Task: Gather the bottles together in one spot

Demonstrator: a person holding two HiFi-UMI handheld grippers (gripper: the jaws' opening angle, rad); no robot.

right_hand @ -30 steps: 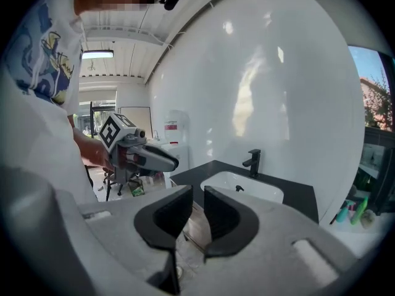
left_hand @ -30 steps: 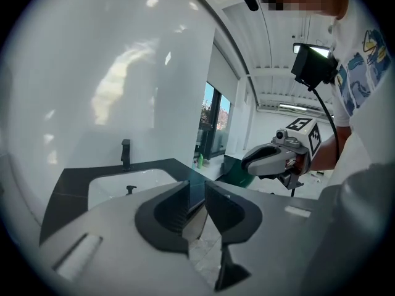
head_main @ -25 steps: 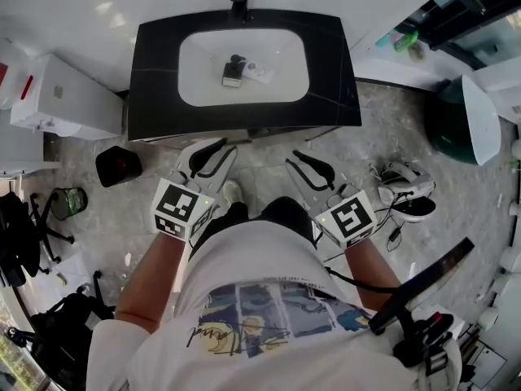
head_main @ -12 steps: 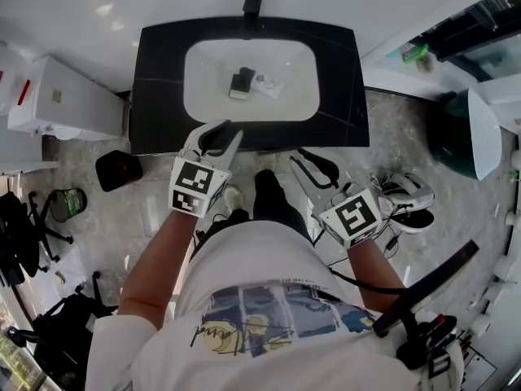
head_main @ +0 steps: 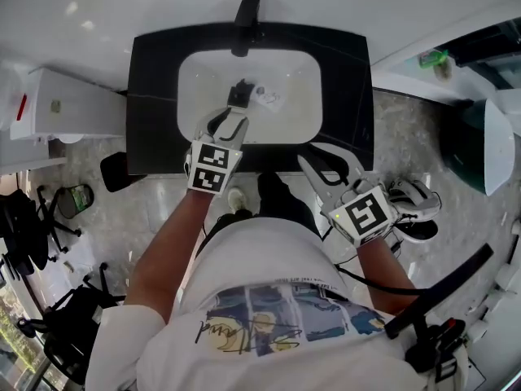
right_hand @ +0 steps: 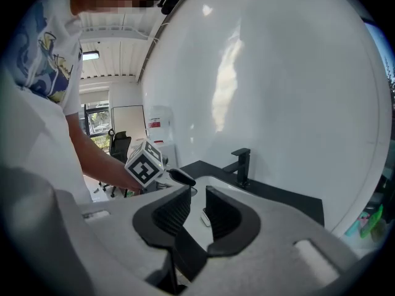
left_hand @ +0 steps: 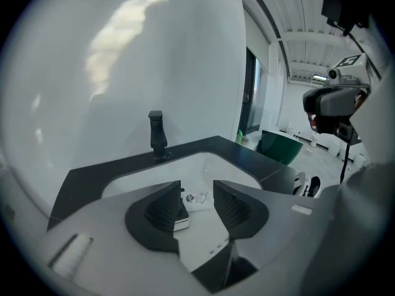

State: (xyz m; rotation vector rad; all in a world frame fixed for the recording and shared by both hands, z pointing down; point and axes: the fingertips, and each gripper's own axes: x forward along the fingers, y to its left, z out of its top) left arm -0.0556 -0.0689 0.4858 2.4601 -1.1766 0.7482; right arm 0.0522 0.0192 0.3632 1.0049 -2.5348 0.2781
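Two small items lie in the white sink basin [head_main: 297, 112]: a dark-topped little bottle [head_main: 238, 94] and a white labelled one [head_main: 267, 98] just right of it. My left gripper [head_main: 228, 120] reaches over the basin's front rim, short of the dark bottle. Its jaws are opening with nothing between them. In the left gripper view the dark bottle [left_hand: 181, 219] shows half hidden behind the left jaw, and the white one [left_hand: 199, 199] lies beyond the gap. My right gripper [head_main: 330, 163] hovers at the counter's front edge, jaws slightly parted and empty.
A black faucet [head_main: 247, 15] stands behind the basin on the black countertop [head_main: 155, 96]. A white cabinet [head_main: 65, 108] sits to the left and a dark green bin [head_main: 468, 141] to the right. Shoes [head_main: 415, 206] and a black object [head_main: 118, 169] lie on the floor.
The left gripper has travelled forward from in front of the counter to over the basin, and its jaws have widened. The right gripper has moved up to the counter edge.
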